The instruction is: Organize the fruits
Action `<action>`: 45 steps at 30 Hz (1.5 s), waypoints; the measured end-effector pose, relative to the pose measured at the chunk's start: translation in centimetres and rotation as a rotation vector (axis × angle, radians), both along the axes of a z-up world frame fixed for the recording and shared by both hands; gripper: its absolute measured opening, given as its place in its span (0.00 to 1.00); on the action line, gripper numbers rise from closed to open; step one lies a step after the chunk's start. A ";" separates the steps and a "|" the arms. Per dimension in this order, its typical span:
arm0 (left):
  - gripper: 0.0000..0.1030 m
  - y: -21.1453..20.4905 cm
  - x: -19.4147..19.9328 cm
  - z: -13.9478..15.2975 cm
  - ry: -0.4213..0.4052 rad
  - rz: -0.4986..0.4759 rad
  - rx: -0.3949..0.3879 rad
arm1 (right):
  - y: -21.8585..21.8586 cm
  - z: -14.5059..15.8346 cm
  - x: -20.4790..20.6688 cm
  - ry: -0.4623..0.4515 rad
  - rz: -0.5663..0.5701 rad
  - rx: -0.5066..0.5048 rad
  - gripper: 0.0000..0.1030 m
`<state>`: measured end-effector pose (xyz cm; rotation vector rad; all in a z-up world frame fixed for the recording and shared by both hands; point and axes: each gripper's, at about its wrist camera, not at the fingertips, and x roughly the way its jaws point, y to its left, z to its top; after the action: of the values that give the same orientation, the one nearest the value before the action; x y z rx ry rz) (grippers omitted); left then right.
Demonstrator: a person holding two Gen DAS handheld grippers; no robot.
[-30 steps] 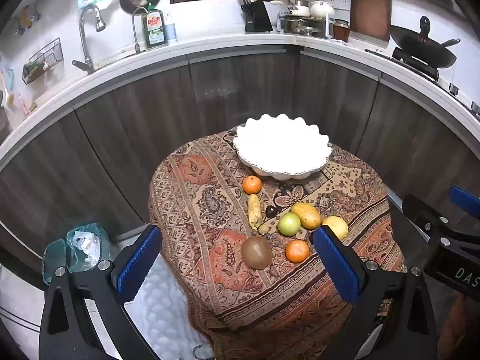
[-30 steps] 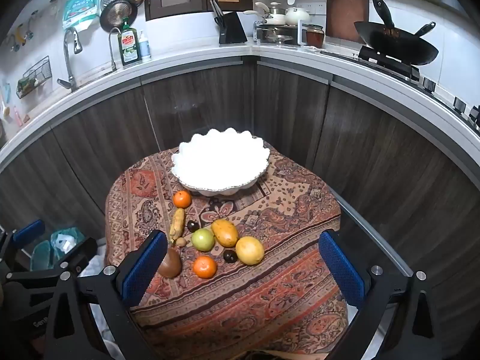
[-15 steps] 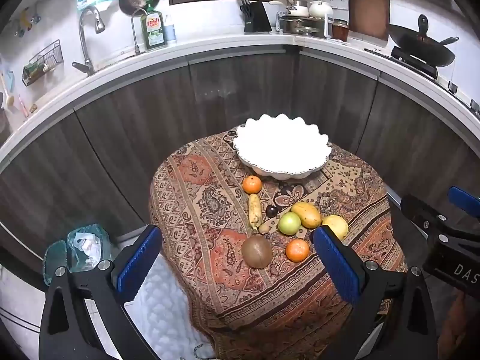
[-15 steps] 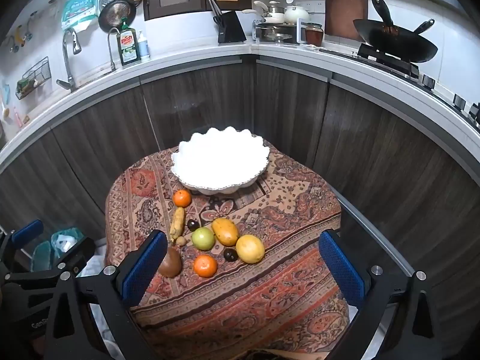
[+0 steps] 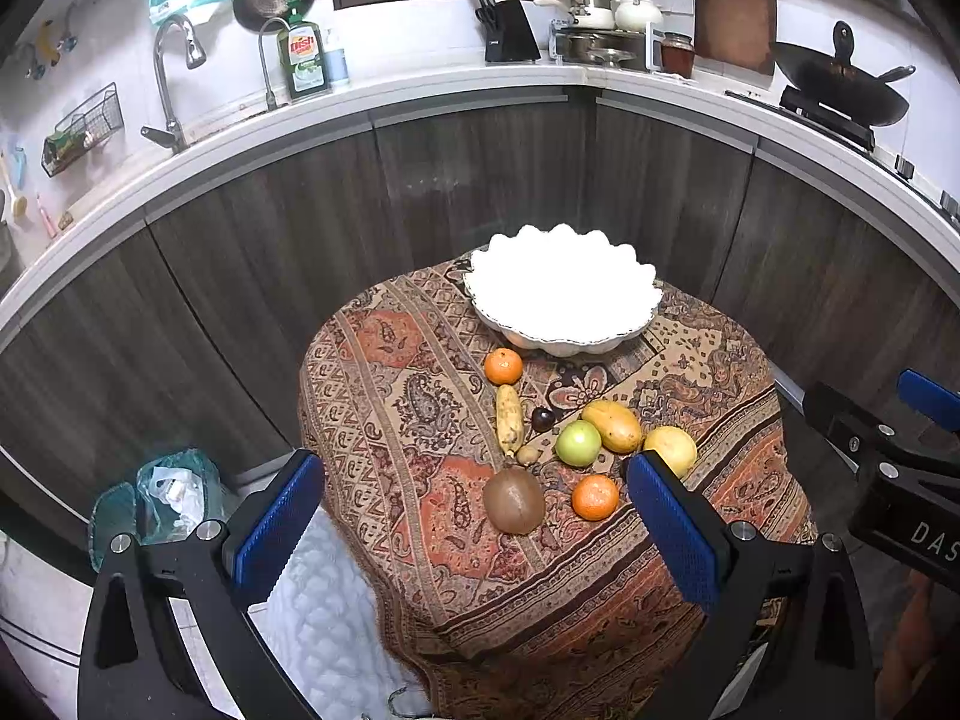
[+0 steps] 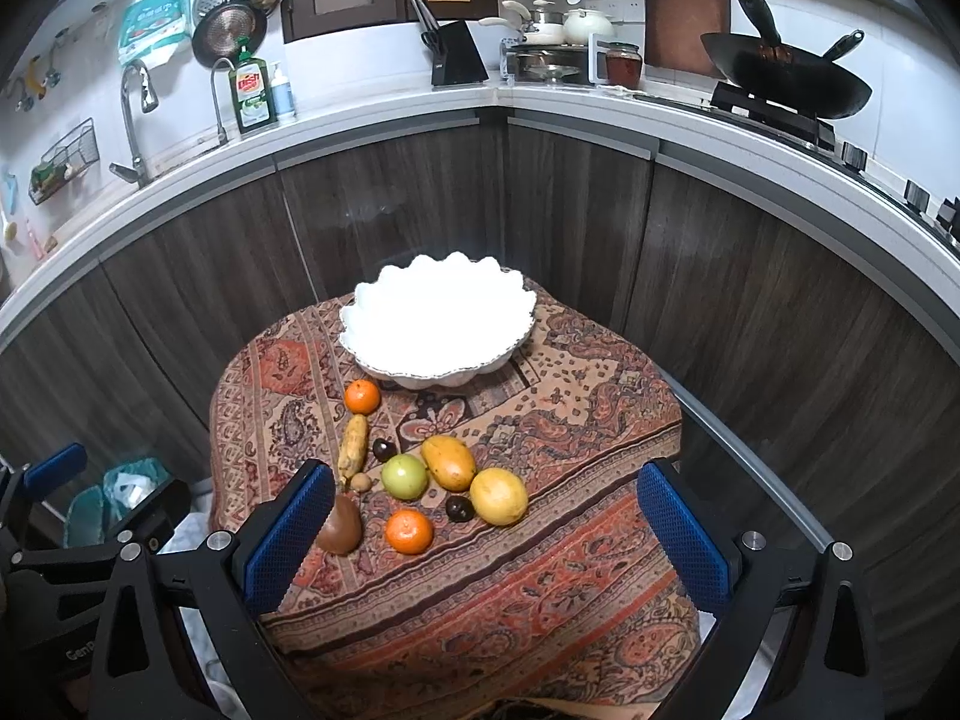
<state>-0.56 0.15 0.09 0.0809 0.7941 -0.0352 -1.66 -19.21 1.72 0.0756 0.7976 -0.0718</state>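
Hovering grippers, both agape [image 5: 474, 531] [image 6: 486, 531]; white bowl [image 6: 438, 324] seemingly empty.

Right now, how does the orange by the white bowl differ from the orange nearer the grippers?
The far orange lies just in front of the white bowl, at the top of the banana; the near orange lies at the front of the group, below the green apple. In the right wrist view the far orange looks smaller than the near one. Both are round, orange and on the cloth, untouched.

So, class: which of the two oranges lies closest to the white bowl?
The orange just below the bowl's rim, above the banana; the other orange lies at the front.
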 end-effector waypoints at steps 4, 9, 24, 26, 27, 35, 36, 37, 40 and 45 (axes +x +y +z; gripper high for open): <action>1.00 -0.1 0.0 0.0 0.000 0.001 0.000 | -0.1 0.0 0.1 0.003 -0.002 0.003 0.99; 1.00 -0.1 0.0 0.0 0.002 0.000 0.001 | -0.1 0.0 0.1 0.003 -0.003 0.002 0.99; 1.00 -0.3 0.0 -0.4 0.001 -0.002 0.007 | -0.2 -0.5 0.4 0.014 -0.009 0.010 0.99; 1.00 -0.4 0.0 -0.3 0.000 -0.001 0.007 | -0.3 -0.6 0.4 0.014 -0.009 0.010 0.99; 1.00 -0.4 0.0 -0.4 0.000 -0.002 0.007 | -0.3 -0.6 0.4 0.014 -0.009 0.010 0.99; 1.00 -0.4 0.1 -0.3 -0.001 0.000 0.010 | -0.3 -0.6 0.5 0.014 -0.009 0.011 0.99; 1.00 -0.4 0.1 -0.4 -0.002 0.000 0.009 | -0.3 -0.5 0.5 0.014 -0.009 0.010 0.99; 1.00 -0.4 0.2 -0.5 -0.002 -0.001 0.009 | -0.3 -0.6 0.5 0.014 -0.009 0.011 0.99; 1.00 -0.3 0.4 -0.6 0.004 -0.001 0.009 | -0.4 -0.7 0.6 0.018 -0.010 0.013 0.99; 1.00 -0.3 0.6 -0.9 0.010 -0.001 0.016 | -0.4 -0.8 0.8 0.024 -0.010 0.018 0.99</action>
<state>0.07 -0.12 -0.81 0.0969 0.8049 -0.0303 -0.82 -19.60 0.92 0.0958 0.8219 -0.0754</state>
